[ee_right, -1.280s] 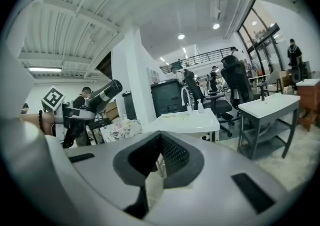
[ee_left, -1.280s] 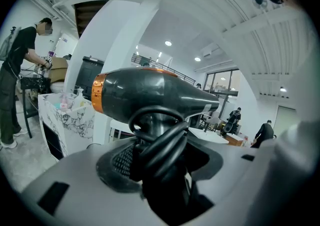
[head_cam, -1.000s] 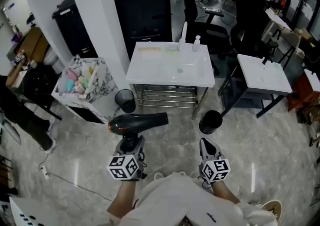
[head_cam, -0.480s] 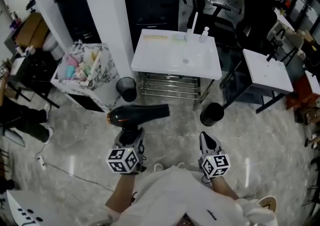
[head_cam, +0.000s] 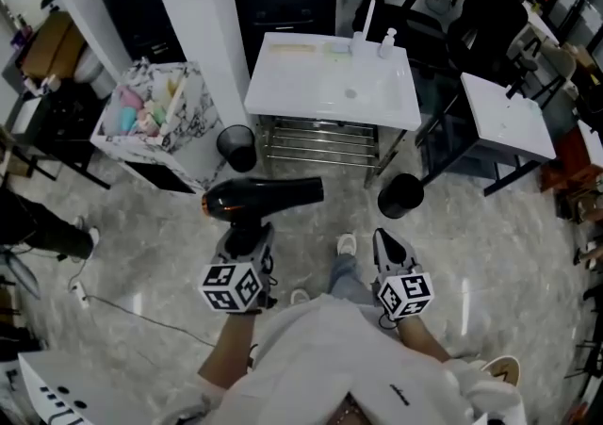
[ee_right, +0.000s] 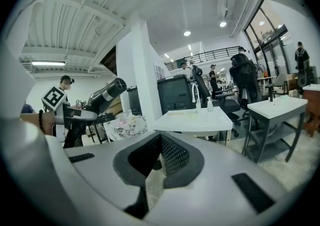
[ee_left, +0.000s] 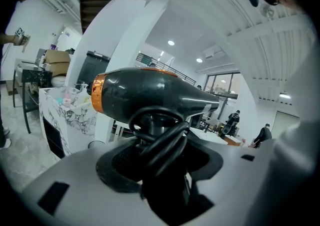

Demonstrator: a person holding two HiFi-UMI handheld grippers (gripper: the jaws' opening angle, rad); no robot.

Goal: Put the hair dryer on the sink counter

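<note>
The black hair dryer point(head_cam: 264, 199) with an orange rear ring lies level above the floor, nozzle pointing right. My left gripper point(head_cam: 247, 242) is shut on its handle, which has the black cord wound round it. In the left gripper view the hair dryer point(ee_left: 150, 94) fills the middle, its wrapped handle between the jaws of the left gripper point(ee_left: 161, 157). The white sink counter point(head_cam: 311, 89) with faucet point(head_cam: 363, 29) stands ahead, apart from the dryer. My right gripper point(head_cam: 388, 249) hangs shut and empty to the right. The right gripper view shows the sink counter point(ee_right: 195, 119) and the hair dryer point(ee_right: 104, 94).
A white pillar point(head_cam: 209, 18) and a patterned box point(head_cam: 146, 117) of colourful items stand left of the sink. Two black round bins point(head_cam: 236, 142) point(head_cam: 400, 197) sit on the floor by its legs. A second white table point(head_cam: 509, 126) is at the right. A cable point(head_cam: 122, 312) lies on the floor.
The sink counter and bins have drawn nearer as the person steps forward; a foot now shows between the grippers. The hair dryer stays held in the left gripper.
</note>
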